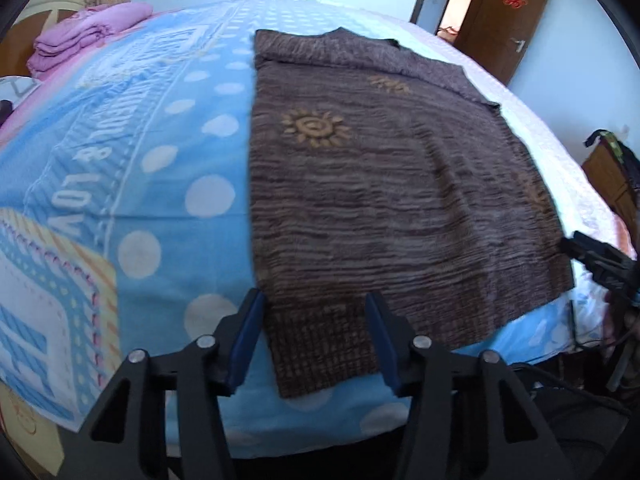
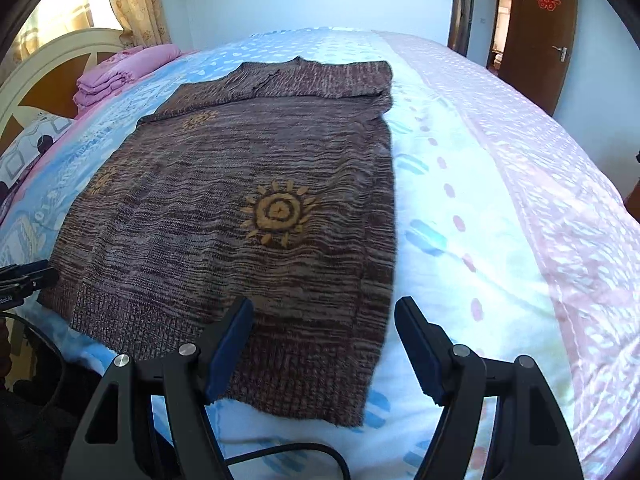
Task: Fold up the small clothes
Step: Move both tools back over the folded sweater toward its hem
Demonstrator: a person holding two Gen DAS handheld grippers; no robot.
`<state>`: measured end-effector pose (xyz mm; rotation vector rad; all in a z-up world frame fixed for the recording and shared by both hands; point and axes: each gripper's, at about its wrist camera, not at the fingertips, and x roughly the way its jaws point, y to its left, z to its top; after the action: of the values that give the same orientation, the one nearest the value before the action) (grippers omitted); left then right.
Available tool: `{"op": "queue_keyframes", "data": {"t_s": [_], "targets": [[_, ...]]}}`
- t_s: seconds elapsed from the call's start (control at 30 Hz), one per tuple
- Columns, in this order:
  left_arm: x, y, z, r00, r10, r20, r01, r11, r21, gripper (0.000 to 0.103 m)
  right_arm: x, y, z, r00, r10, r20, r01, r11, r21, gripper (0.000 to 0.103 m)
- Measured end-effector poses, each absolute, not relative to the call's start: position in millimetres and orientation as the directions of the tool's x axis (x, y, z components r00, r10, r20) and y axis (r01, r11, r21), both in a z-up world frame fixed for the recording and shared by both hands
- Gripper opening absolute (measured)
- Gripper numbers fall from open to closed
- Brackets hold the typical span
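Observation:
A brown knitted sweater [image 1: 380,200] with yellow sun patterns lies flat on the bed, sleeves folded in, its ribbed hem toward me. It also shows in the right wrist view [image 2: 248,220]. My left gripper [image 1: 316,300] is open and empty, hovering over the hem's near left corner. My right gripper [image 2: 324,304] is open and empty, over the hem's near right corner. The right gripper also shows at the sweater's right edge in the left wrist view [image 1: 592,256]. The left gripper shows at the left edge of the right wrist view [image 2: 24,276].
The bed [image 1: 160,184] has a blue dotted sheet and a pink-and-white cover [image 2: 520,200]. Folded pink bedding [image 1: 84,36] lies by the headboard [image 2: 44,64]. A brown door [image 2: 540,32] stands open at the back right. A cable [image 2: 280,452] runs below the bed edge.

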<state>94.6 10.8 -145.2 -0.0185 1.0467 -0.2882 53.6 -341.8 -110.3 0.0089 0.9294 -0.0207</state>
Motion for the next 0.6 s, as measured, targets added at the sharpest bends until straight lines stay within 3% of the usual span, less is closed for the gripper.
{"op": "queue_keyframes", "data": {"t_s": [0.13,0.33,0.6], "targets": [[93.0,11.7,-148.6,0.458,-0.217,-0.862,0.202,0.970,-0.137,0.047,44.0,-354.1,-109.6,0.606,-0.036,-0.795,0.061,0.998,0.000,0.074],[87.9,19.8,-143.4,0.490,-0.164,-0.856,0.147,0.984,-0.105,0.046,34.8,-371.7,-115.0,0.592,-0.031,-0.806,0.101,0.994,0.037,0.074],[88.9,12.8,-150.8,0.459,-0.192,-0.868,0.177,0.977,-0.123,0.064,34.1,-364.1,-129.5,0.559,0.083,-0.825,0.048,0.990,0.132,0.074]]}}
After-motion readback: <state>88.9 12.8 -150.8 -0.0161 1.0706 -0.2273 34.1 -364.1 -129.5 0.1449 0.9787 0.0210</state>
